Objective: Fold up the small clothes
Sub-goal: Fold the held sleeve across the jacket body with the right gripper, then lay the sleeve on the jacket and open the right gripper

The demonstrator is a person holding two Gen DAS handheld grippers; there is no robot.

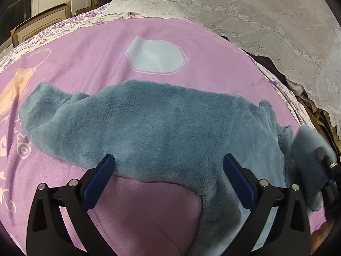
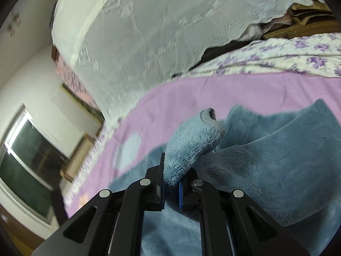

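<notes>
My left gripper hangs open over the near hem of the blue fleece garment, spread on the pink blanket. My right gripper pinches its sleeve cuff, apparently mid-fold; the body remains unfolded.

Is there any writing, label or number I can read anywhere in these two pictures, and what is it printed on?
Pale decorative lettering on the pink blanket, at its left edge in the left wrist view: cut off, warped and sideways, not readable.
Blue fleece garment: no label or text visible.
White lace cover: flower pattern only, no words.
Right wrist view: blurred, no text visible.
</notes>
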